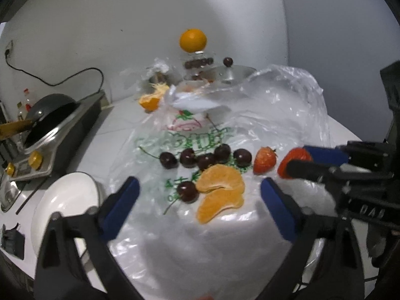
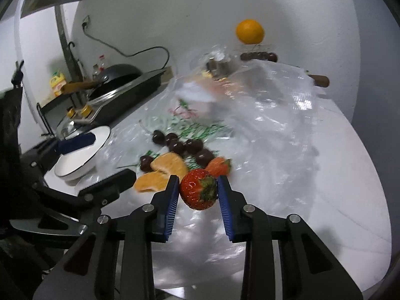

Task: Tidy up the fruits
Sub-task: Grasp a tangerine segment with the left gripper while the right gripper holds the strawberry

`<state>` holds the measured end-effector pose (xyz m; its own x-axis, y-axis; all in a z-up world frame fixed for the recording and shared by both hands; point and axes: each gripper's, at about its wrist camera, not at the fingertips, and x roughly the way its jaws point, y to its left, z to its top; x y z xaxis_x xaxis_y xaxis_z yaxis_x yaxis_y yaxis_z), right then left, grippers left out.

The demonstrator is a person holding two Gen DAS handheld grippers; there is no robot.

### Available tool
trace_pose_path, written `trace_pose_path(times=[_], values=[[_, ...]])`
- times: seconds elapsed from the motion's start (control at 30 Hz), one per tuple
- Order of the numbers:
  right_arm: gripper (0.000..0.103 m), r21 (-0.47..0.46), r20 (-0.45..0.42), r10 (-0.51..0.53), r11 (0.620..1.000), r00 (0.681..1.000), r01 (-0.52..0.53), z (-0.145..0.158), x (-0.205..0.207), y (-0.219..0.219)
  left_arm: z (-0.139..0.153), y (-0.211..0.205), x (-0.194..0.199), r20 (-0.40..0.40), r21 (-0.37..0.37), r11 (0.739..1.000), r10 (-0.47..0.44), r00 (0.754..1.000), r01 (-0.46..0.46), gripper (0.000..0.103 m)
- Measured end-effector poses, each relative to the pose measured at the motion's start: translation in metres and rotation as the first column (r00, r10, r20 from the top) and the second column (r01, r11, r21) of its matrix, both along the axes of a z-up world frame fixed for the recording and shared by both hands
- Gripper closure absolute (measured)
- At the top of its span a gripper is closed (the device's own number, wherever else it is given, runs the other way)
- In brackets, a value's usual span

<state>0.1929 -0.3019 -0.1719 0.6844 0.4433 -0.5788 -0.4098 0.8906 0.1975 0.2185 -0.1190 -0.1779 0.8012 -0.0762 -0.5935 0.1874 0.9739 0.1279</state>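
The white worktop (image 2: pixel 350 175) carries a crinkled clear plastic bag (image 1: pixel 262 115); left of the bag sits a white round bowl (image 1: pixel 62 200).

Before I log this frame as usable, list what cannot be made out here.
- Tiered glass stand under the whole orange: right wrist view, its lower part hidden by the crumpled clear plastic bag and blurred.
- Green printed lettering on the bag: left wrist view, blurred, unreadable.
- Red strawberry in the right gripper: left wrist view, partly covered by a finger.
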Motion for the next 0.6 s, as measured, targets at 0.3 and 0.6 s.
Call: trace_pose_path(times=[0.3, 0.6], values=[[0.070, 0.011, -0.029, -0.013, 1.000, 1.000, 0.013, -0.017, 0.010, -0.014, -0.024, -0.011, 0.016, -0.086, 0.028, 0.999, -0.027, 0.996, 0.030, 0.017], [0.070, 0.031, -0.028, -0.002, 1.000, 1.000, 0.003, -0.020, 0.009, -0.017, -0.045, -0.015, 0.031, -0.159, 0.047, 0.999, -0.012, 0.987, 0.020, 0.023]])
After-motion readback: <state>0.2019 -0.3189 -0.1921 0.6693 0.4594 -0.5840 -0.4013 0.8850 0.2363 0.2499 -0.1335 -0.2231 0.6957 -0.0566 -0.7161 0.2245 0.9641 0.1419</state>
